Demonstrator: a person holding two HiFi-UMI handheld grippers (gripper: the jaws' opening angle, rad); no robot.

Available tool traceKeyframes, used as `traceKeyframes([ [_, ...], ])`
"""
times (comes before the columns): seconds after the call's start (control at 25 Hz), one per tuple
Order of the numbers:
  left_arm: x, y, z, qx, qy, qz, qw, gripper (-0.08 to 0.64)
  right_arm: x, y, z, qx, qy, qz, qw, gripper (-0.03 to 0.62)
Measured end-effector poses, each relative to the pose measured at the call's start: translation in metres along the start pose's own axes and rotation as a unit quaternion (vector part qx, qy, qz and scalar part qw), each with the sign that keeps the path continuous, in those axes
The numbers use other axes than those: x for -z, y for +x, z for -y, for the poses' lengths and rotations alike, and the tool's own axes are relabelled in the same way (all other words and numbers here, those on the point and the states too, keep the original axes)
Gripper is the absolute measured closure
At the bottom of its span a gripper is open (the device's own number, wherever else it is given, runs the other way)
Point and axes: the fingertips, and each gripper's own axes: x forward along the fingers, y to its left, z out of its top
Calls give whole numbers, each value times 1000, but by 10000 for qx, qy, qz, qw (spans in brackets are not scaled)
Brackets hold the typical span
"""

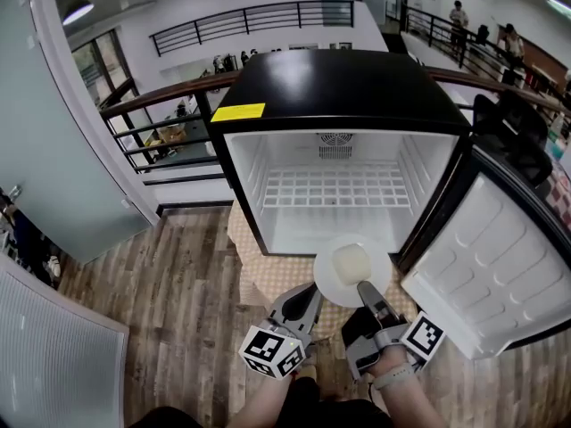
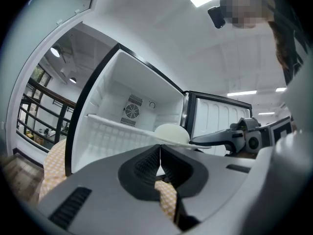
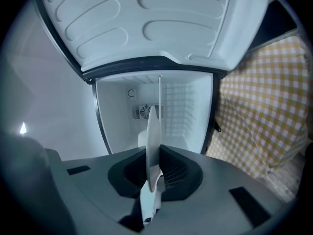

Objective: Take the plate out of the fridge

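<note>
Plate (image 1: 352,270) found outside the fridge (image 1: 339,87). It sits at lower centre of the head view, just in front of the open cabinet and over the checked cloth (image 1: 254,270) that covers the surface under the fridge.

Right tongs (image 1: 364,288) are clamped on the plate's near rim. In the right gripper view the plate (image 3: 153,141) shows edge-on, pinched between the ribbed pads of these tongs (image 3: 154,168). Beyond it lie the white fridge interior (image 3: 156,106) and, at the top of the frame, the door liner (image 3: 146,23).

A pale, low mound (image 1: 351,261) rests in the middle of the plate. It may be food or part of the dish; the views are too soft to say.

Left tongs (image 1: 308,294) sit to the lower left of the plate, near the right tongs and apart from the plate. In the left gripper view their jaws (image 2: 159,163) are pressed together with nothing between them. The plate (image 2: 171,132) and the right tongs (image 2: 215,138) appear beyond, at centre right.

The fridge door (image 1: 495,257) stands swung open at the right of the head view, white inner face up. Inside the cabinet, a white wire shelf (image 1: 335,185) spans the width and a fan grille (image 1: 335,143) is on the back wall. A yellow label (image 1: 238,111) sits at the front left corner of the black top. Wood-plank floor (image 1: 178,301) shows at lower left.
</note>
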Motion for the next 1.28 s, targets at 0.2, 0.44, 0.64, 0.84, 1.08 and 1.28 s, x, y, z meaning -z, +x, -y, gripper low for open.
traceKeyframes([
  [0.2,4,-11,14,-60,38,15,10000,549,6,-17,0,-34,22,-99,9999,541],
  [0.44,11,-28,31,-172,17,19,9998,549,12,-40,0,-51,57,-195,9998,541],
  [0.64,17,-41,46,-282,7,6,9996,549,14,-59,-3,-63,66,-276,9996,541],
  [0.84,20,-52,59,-386,31,52,9992,549,17,-75,-3,-88,78,-348,9993,541],
  [1.08,22,-66,76,-458,60,96,9989,549,22,-94,-6,-123,68,-424,9990,541],
  [1.28,24,-75,89,-483,89,142,9987,549,23,-110,-7,-145,101,-438,9989,541],
])
